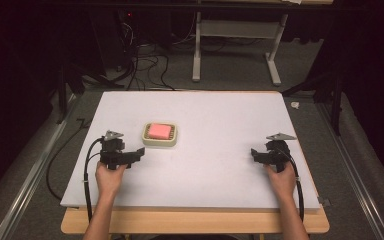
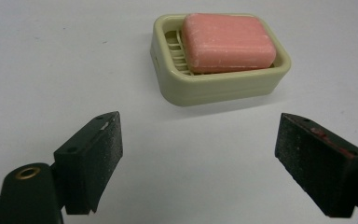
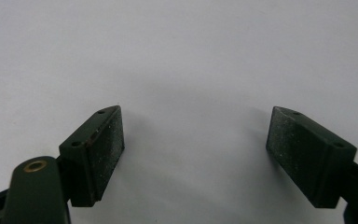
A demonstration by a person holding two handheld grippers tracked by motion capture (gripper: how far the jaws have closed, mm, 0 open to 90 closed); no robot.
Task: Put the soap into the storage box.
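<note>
A pink rectangular bar of soap lies in a pale cream plastic soap dish with a slatted floor, and the dish stands on the white-covered bench, left of its middle and towards the far half. The left tongs sit near the dish on its near-left side, apart from it, with the jaws spread wide and nothing between them; in the left gripper view the dish lies ahead of the gap and a little to its right. The right tongs rest well apart from the dish on the right side of the bench, likewise spread and empty, with bare white surface in front of them. The likely trouble is a grasp that lands off-centre: since the dish is not squarely between the left jaws, one pad could meet the rounded rim first and shove the light dish across the smooth cover rather than closing on it. The soap sits tilted towards the dish's right end, leaving the slats bare at the left, so a pinch on the soap alone might slip on its rounded edges, or lift the dish with it and drop it. Nothing braces the dish while the right tongs stay that far off.
</note>
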